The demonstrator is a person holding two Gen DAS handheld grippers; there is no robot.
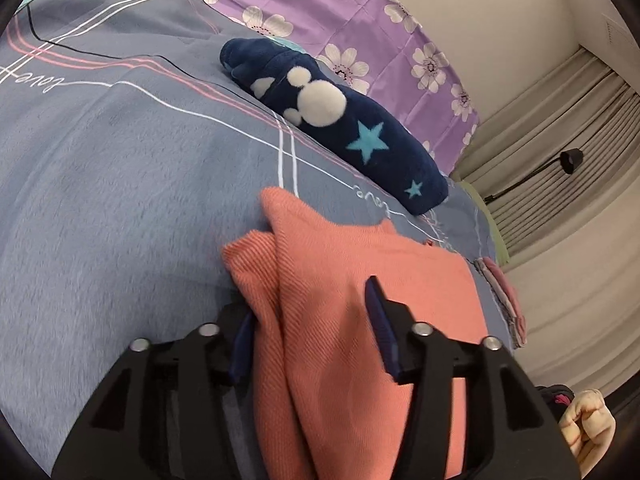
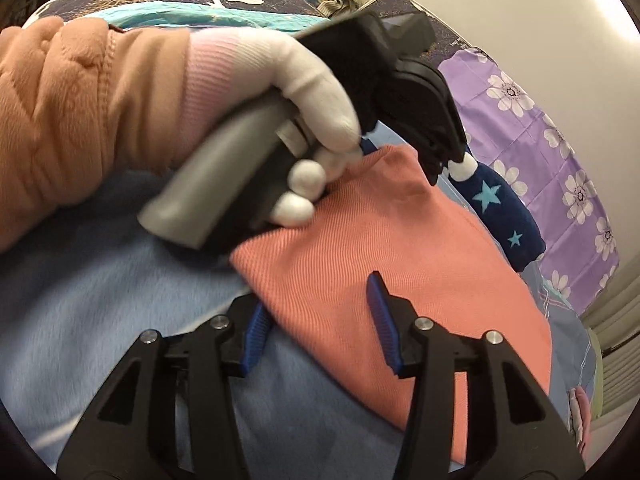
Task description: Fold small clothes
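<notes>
Both tongs, my left gripper (image 1: pixel 310 332) and right gripper (image 2: pixel 318 326), stand released astride the orange garment (image 1: pixel 360 264). It looks light, limp knit, so I'd pinch its near corners.

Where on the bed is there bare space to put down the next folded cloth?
Free: the grey-blue bedcover, the wide patch left of the orange garment and before the navy star cloth. Crowded: the right side, where the orange garment, the navy cloth and the purple flowered quilt lie close together.

Folded garment (image 1: pixel 360 280) lies on the bedspread (image 1: pixel 120 200), starred sock (image 1: pixel 360 128) behind it
</notes>
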